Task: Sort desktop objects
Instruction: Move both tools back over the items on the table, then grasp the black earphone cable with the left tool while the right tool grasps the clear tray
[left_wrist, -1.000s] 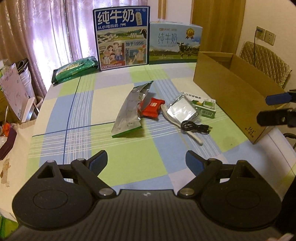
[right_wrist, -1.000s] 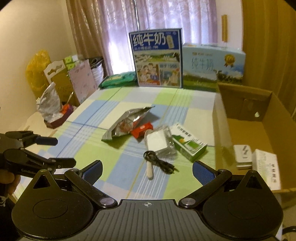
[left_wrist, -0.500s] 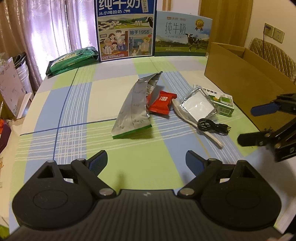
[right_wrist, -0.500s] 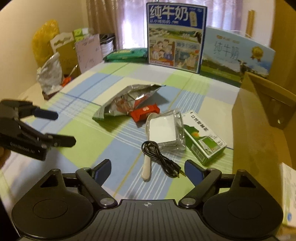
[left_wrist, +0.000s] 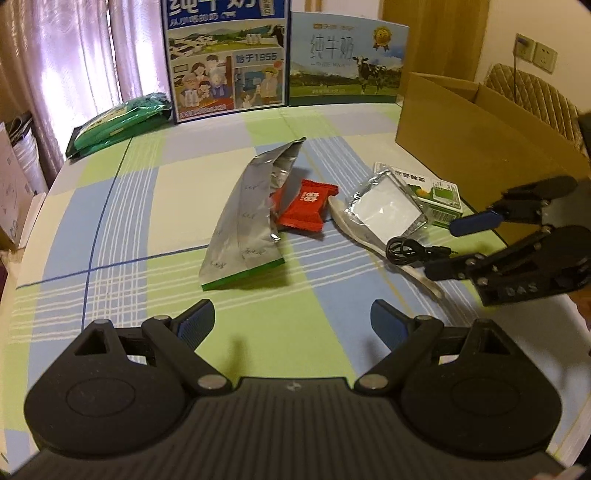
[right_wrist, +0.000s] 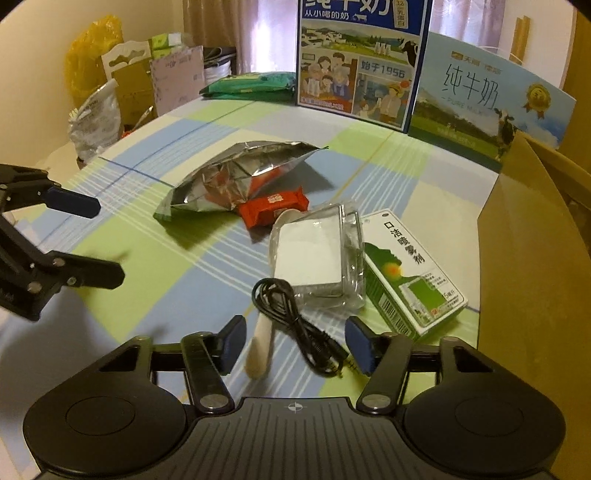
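A silver foil bag, a red snack packet, a clear plastic case, a pale spoon, a coiled black cable and a green-white box lie on the checked tablecloth. My right gripper is open, low over the table, its fingers on either side of the cable and spoon handle. My left gripper is open above bare cloth, short of the foil bag.
An open cardboard box stands at the right. Two milk cartons and a green pack line the far edge. Bags and boxes crowd the left, off the table.
Both grippers have moved forward and down toward the objects. The right gripper has come in over the cable and spoon, and its fingers have narrowed somewhat.
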